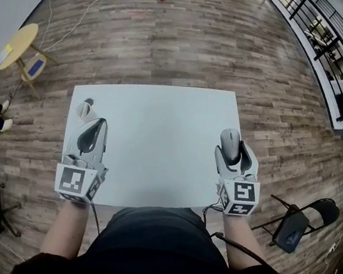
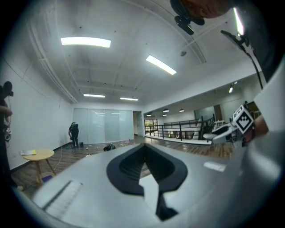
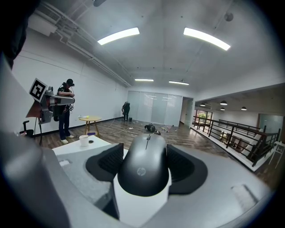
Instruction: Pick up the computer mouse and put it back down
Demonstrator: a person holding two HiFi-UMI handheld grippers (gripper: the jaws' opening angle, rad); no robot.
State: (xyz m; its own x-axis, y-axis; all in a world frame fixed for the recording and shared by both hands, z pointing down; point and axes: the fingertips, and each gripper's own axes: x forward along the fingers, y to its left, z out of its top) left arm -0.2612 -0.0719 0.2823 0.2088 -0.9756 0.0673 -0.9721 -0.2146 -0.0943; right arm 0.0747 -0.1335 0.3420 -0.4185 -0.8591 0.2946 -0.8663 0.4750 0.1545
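Mouse (image 3: 144, 165) sitting near right edge of table (image 1: 155, 162), between right gripper (image 1: 232, 156) jaws. Pads pressing both its sides, long axis running along gripper's line. Left gripper (image 1: 96, 126) idling well apart, jaws together, holding nothing.

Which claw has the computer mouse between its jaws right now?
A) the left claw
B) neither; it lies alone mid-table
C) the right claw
C: the right gripper view shows the computer mouse gripped in the right claw; the left claw is shut, with nothing in it.
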